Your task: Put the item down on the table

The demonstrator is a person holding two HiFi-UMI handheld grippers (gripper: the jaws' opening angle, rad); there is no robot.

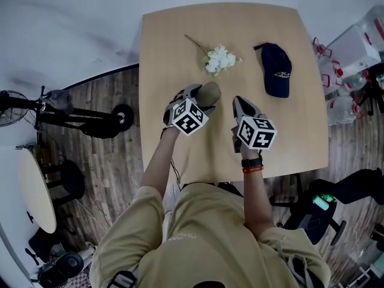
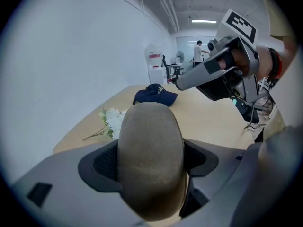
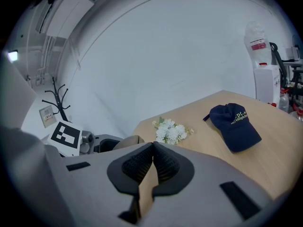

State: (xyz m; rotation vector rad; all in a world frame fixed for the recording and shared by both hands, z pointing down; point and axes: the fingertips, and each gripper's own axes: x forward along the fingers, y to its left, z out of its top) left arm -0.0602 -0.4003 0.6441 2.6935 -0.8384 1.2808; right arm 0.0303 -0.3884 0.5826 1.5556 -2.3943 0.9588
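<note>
1. Looking along the left gripper (image 1: 201,98), we find its jaws spread wide and clamped on a tan oval item (image 1: 212,92). The two dark pads press its left and right flanks, and its rounded end sticks out well past them.
2. We see the right gripper (image 3: 152,154) with its jaws together. The ribbed pads meet at their tips with nothing between them, and only a sliver of the table (image 1: 300,101) shows through the gap lower down.
3. The head view alone gives us the layout. Both grippers are side by side over the near half of the table, the left one angled toward the right. White flowers (image 1: 219,59) lie just beyond the item, and a navy cap (image 1: 277,69) lies further right, apart from both.
4. The left gripper view alone shows us the item's matte, felt-like surface. It also shows the right gripper from the side and a person (image 2: 198,51) far down the room.
5. The right gripper view alone shows us the yellow print on the cap. To the left, a slim edge of the item peeks over the jaw housing beside the left gripper's marker cube (image 3: 66,136).
6. The item sits between the left gripper's jaws over the middle of the table, on the near side of the flowers. It is close to the right gripper's tips but apart from them. We cannot tell whether its underside touches the tabletop.
</note>
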